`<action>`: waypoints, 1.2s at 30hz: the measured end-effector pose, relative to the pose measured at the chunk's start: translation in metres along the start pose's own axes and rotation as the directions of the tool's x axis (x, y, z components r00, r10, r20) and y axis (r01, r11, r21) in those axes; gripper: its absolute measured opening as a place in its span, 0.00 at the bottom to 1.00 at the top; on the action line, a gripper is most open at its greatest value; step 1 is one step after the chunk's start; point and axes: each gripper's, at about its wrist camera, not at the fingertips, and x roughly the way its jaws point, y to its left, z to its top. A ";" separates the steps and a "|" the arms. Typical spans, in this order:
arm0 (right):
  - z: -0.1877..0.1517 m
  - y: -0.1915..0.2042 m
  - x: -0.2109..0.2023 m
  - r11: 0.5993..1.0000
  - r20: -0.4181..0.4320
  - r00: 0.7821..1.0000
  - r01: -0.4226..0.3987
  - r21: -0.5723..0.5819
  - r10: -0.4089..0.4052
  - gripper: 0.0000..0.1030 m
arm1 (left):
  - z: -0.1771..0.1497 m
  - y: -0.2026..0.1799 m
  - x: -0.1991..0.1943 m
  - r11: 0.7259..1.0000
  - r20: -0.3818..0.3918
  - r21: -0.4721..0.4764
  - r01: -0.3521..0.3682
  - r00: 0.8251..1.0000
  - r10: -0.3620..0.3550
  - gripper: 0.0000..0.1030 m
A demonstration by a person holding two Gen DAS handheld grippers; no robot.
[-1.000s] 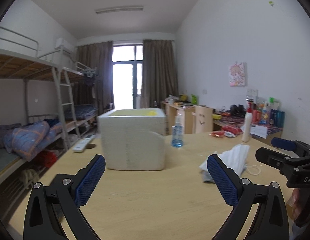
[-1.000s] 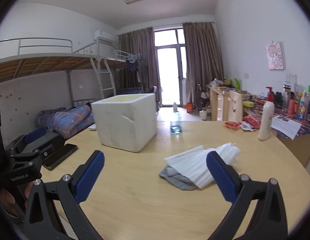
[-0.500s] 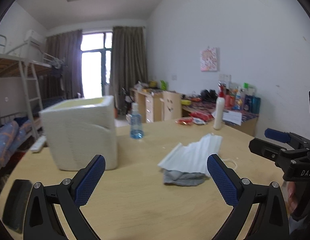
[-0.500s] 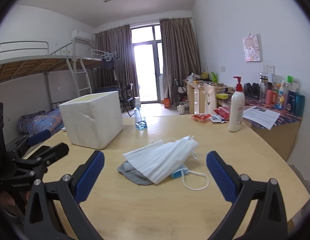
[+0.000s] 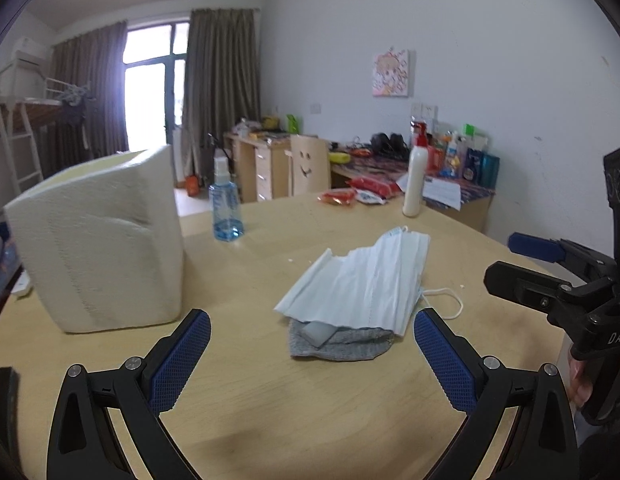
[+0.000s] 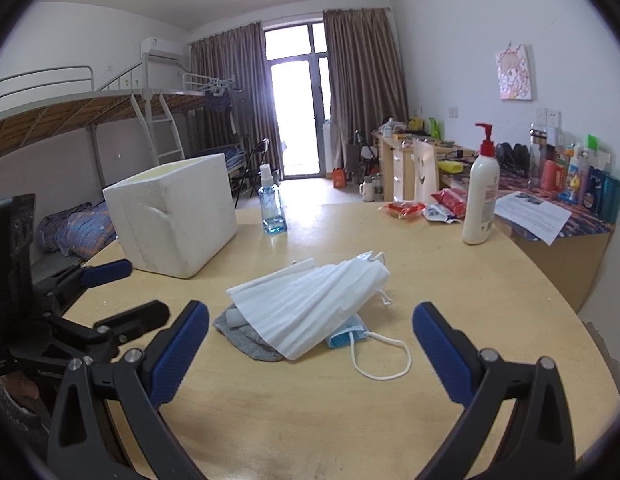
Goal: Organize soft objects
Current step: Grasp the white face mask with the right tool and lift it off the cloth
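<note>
While both hand-held grippers — left (image 5: 312,354) and right (image 6: 310,350) — hang released above the surface (image 6: 450,280), I'd pinch only the white pleated sheet (image 6: 310,304) topping the pile beside the foam box (image 6: 173,216) — low, at its near edge.

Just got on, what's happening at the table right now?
A person holds a gripper in each hand over the round table. Both the left gripper and the right gripper are open and empty, pointed at a small pile: a white mask lying over a grey cloth, with a blue mask peeking out underneath. Nothing is picked up yet. The foam box stands apart, to the pile's left.
</note>
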 end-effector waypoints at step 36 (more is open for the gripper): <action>0.011 -0.025 0.109 0.997 -0.322 0.944 -0.051 0.061 0.069 0.31 | 0.005 0.014 0.056 0.998 -0.133 0.010 0.059 0.989 -0.058 0.99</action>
